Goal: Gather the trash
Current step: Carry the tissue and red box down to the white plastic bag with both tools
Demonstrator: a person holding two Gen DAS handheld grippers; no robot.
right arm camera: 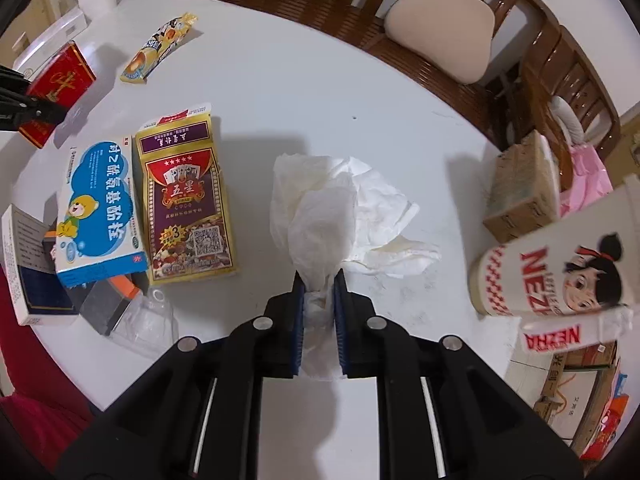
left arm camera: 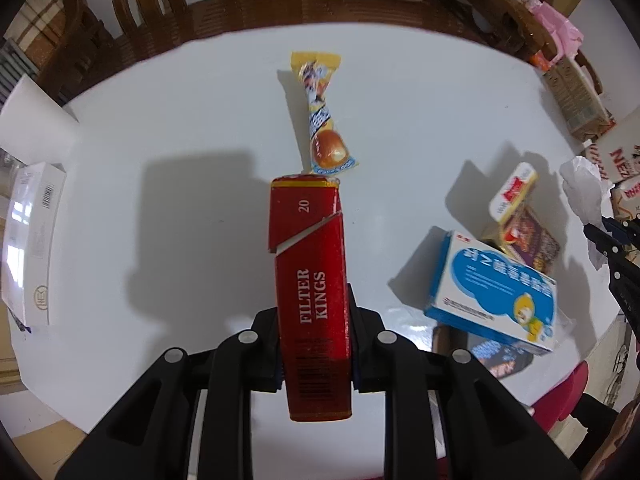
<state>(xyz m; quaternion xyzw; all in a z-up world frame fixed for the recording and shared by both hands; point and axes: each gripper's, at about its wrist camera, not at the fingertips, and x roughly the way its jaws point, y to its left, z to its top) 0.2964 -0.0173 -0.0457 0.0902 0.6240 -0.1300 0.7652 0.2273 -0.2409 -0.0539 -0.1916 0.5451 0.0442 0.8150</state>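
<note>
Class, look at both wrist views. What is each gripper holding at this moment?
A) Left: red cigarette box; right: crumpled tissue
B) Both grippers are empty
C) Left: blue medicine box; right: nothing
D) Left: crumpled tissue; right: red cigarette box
A: the left gripper is clamped on the red cigarette box, and the right gripper pinches the crumpled white tissue.

The left gripper (left arm camera: 316, 344) points down, its jaws squeezed tight on both sides of a red box (left arm camera: 310, 280). The right gripper (right arm camera: 319, 312) points down too, its blue pads (right arm camera: 298, 320) pinched tight on a white tissue (right arm camera: 320, 216).
</note>
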